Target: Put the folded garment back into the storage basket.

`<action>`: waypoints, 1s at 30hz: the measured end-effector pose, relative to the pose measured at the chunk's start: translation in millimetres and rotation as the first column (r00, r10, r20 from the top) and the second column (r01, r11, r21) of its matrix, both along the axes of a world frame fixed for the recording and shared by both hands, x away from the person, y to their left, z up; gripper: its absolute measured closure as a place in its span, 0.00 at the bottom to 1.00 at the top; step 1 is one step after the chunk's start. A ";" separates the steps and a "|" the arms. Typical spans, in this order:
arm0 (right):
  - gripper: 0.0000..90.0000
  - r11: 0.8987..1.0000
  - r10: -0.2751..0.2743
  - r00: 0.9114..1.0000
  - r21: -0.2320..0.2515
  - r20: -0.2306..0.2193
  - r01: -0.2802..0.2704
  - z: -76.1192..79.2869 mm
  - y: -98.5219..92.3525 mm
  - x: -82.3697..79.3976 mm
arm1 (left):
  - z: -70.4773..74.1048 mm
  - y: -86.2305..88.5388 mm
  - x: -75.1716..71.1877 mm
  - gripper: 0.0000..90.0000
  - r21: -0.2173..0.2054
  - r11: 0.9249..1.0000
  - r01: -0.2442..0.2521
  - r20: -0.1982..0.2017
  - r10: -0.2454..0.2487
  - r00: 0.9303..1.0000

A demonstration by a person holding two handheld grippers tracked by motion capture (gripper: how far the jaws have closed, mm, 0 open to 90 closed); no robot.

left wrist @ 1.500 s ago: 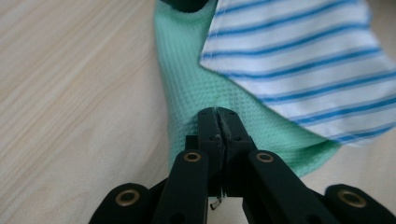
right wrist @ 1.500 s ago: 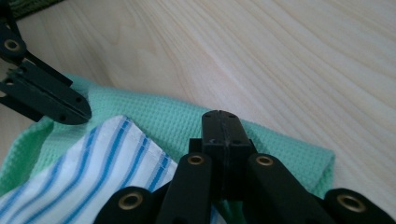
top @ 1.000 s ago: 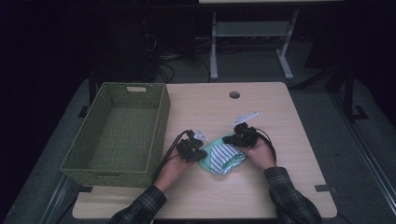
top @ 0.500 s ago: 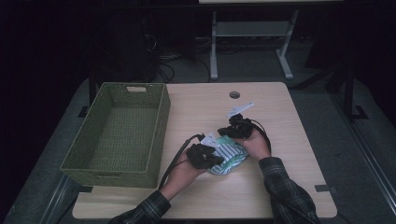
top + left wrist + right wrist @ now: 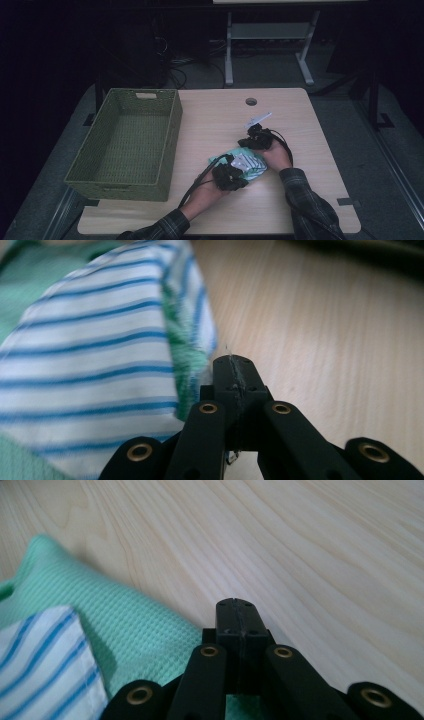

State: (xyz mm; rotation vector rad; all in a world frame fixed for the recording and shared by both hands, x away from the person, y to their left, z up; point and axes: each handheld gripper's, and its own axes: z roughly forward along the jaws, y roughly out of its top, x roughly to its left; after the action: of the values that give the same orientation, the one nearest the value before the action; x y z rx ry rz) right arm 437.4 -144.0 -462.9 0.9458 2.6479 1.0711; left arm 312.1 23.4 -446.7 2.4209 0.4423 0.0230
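A folded cloth (image 5: 245, 165), mint green with a white, blue-striped panel, lies on the bench (image 5: 300, 210) near the middle of its front edge, well apart from the empty green woven basket (image 5: 125, 145) along the left edge. The left tool (image 5: 235, 375) has its jaws pressed together; green threads sit in the seam, so it appears to pinch the cloth's edge, at the cloth's near-left corner in the high view. The right tool (image 5: 239, 620) also has its jaws closed, sitting at the cloth's far side with green fabric just beneath; whether it grips any cloth I cannot tell. The cloth looks light, soft and limp, likely to sag and unfold if lifted by one point, so corners or a doubled edge seem the best hold.
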 end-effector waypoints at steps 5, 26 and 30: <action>1.00 1.000 -0.014 1.000 -0.001 0.007 0.014 1.0 -15.8 -7.8 | -0.8 8.0 1.7 1.00 0.007 1.000 -0.021 -0.006 0.021 1.000; 1.00 0.999 -0.014 1.000 0.038 0.001 0.014 3.4 -52.6 -45.8 | 2.7 46.1 29.3 1.00 0.026 0.990 -0.138 0.011 0.137 0.990; 1.00 0.999 -0.010 1.000 0.048 -0.003 0.010 3.5 -56.4 -55.4 | 2.1 49.3 35.7 1.00 0.044 0.987 -0.152 0.030 0.151 0.988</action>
State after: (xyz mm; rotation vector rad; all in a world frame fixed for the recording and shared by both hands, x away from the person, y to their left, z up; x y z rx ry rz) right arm 382.0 -200.3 -459.4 0.9693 2.6274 1.1363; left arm 347.8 72.7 -444.6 2.4237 0.6188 0.1334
